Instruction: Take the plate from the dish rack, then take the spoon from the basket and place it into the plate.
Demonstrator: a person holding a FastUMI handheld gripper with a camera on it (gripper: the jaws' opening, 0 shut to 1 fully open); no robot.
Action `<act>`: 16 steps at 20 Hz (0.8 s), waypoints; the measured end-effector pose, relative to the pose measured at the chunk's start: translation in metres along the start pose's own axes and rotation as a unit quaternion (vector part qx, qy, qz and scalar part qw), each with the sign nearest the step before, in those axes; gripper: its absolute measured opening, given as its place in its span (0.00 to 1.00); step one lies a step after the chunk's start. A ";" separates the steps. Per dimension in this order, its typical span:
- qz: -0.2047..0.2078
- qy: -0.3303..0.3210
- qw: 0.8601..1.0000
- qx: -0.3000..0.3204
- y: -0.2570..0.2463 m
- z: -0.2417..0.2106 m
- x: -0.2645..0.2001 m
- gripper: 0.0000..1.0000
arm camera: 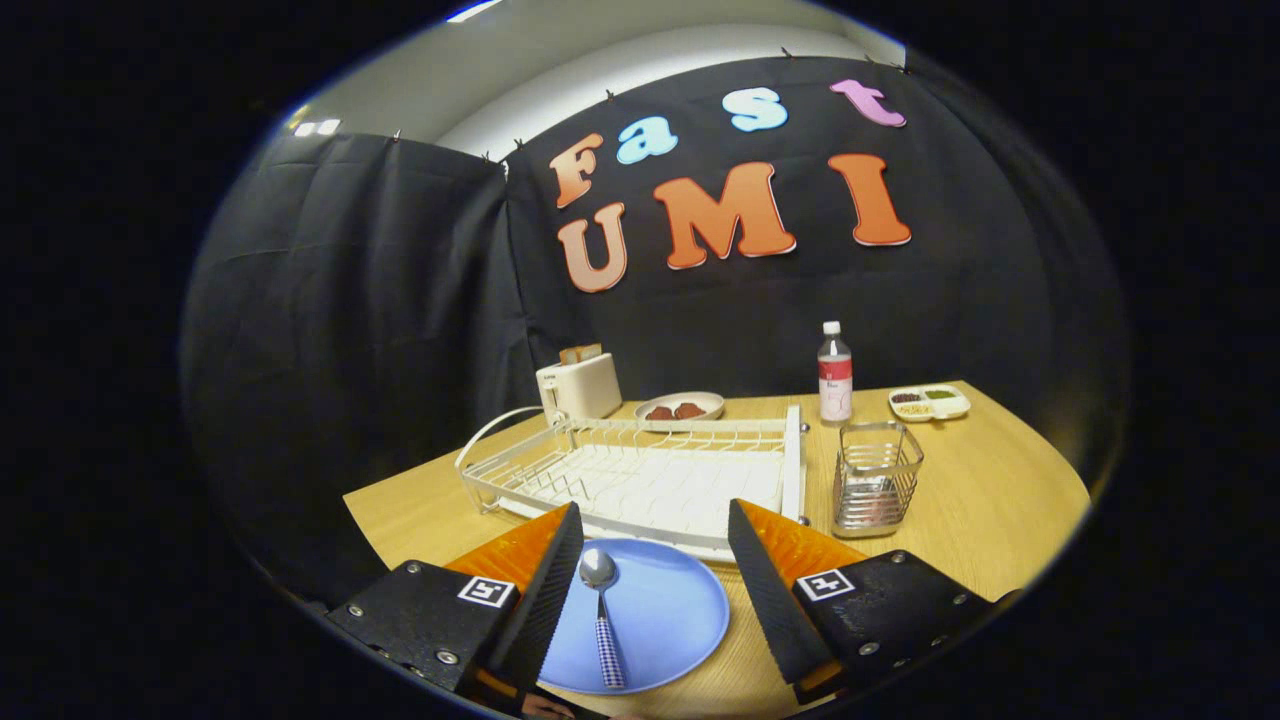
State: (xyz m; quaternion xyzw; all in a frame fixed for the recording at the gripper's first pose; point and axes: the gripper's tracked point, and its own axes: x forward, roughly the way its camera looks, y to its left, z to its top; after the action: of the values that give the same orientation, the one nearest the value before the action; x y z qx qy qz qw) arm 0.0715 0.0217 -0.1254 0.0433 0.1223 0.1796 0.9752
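Gripper (655,560) agape over spoon (603,610) on plate (670,610); wooden table (1000,510).

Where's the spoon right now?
The spoon lies on the blue plate, between the open tongs, just in front of the white dish rack.

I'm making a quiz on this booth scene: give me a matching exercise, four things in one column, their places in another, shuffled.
Things:
1. spoon
2. blue plate
3. wire basket
4. bottle

Places:
A. beside the dish rack, just ahead of one finger
B. far back, behind the basket
C. on the table, between the open gripper's fingers
D. lying on the plate

Pairs: 1-D, 2-C, 3-A, 4-B
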 end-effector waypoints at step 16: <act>-0.196 -0.150 0.967 -0.068 -0.055 0.093 -0.025 0.95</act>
State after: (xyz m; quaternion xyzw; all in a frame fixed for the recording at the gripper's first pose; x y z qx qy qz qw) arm 0.0911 -0.0420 -0.0372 -0.0220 -0.0318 -0.0159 0.9991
